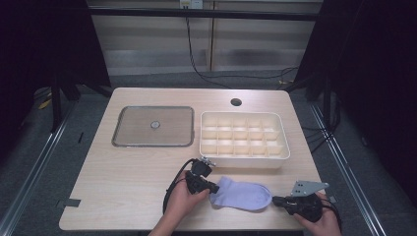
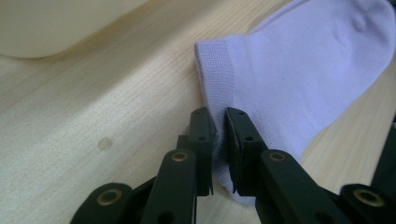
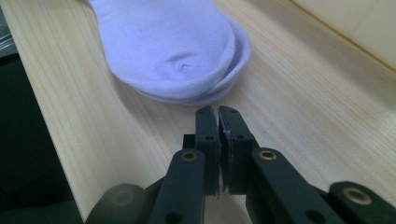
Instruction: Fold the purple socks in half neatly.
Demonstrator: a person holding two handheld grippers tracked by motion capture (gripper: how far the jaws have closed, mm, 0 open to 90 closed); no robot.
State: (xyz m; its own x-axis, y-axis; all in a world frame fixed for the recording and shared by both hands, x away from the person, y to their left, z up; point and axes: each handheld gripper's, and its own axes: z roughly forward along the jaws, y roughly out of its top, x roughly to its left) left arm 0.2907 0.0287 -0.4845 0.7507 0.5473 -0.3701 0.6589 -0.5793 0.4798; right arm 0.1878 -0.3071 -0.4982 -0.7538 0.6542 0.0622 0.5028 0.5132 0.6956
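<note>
A pale lilac sock [image 1: 242, 193] lies flat on the wooden table [image 1: 128, 172] near its front edge, cuff toward the left and toe toward the right, just in front of the cream divided box [image 1: 244, 140]. In the left gripper view the sock [image 2: 299, 79] fills the upper right, and the left gripper [image 2: 220, 122] has its two black jaws pinched on the cuff edge, a thin fold of fabric caught in the narrow gap between them. In the high view the left gripper [image 1: 214, 188] points rightward at the cuff, held by the left hand [image 1: 183, 196], whose forearm enters from the bottom edge. In the right gripper view the right gripper [image 3: 218, 115] has its jaws pressed together with nothing between them, their tips just short of the rounded toe of the sock [image 3: 180, 49] and apart from it. In the high view the right gripper [image 1: 276, 200] lies low at the table's front right, pointing leftward at the toe, with the right hand [image 1: 322, 222] behind it. A shallow metal tray [image 1: 152, 126] with a small round centre piece sits left of the box, and a round hole [image 1: 236, 102] marks the table's far side.
</note>
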